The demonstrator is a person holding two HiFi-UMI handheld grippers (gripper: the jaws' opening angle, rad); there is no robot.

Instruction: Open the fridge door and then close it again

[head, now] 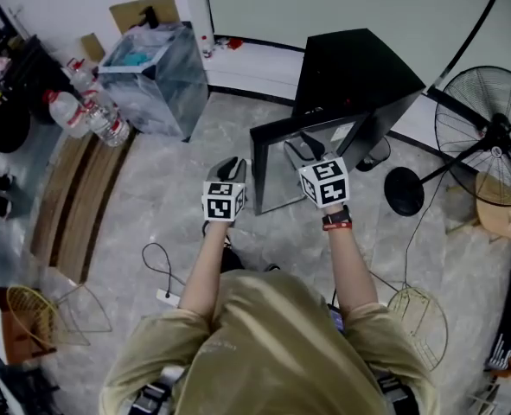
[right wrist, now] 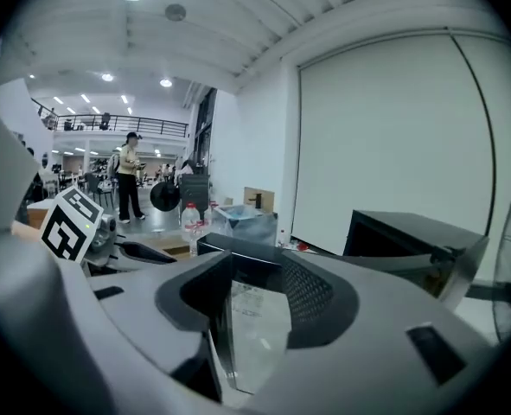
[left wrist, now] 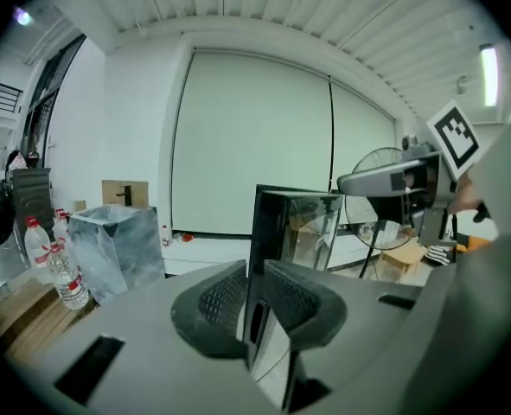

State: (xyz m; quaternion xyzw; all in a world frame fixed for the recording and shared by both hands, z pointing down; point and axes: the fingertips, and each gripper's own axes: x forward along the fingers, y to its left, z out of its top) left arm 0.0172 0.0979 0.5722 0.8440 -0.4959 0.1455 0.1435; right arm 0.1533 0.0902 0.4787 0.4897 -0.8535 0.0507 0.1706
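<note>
A small black fridge stands on the floor ahead, its glass door swung open toward me. My left gripper is at the door's free edge. In the left gripper view that edge runs up between the two pads, which close on it from both sides. My right gripper sits at the door's top, nearer the fridge. In the right gripper view its jaws stand apart around the door's top corner, without clear pad contact. The fridge body lies behind on the right.
A standing fan and a wooden stool are to the right of the fridge. A marbled bin and water bottles stand at the left. A cable and wire baskets lie near my feet.
</note>
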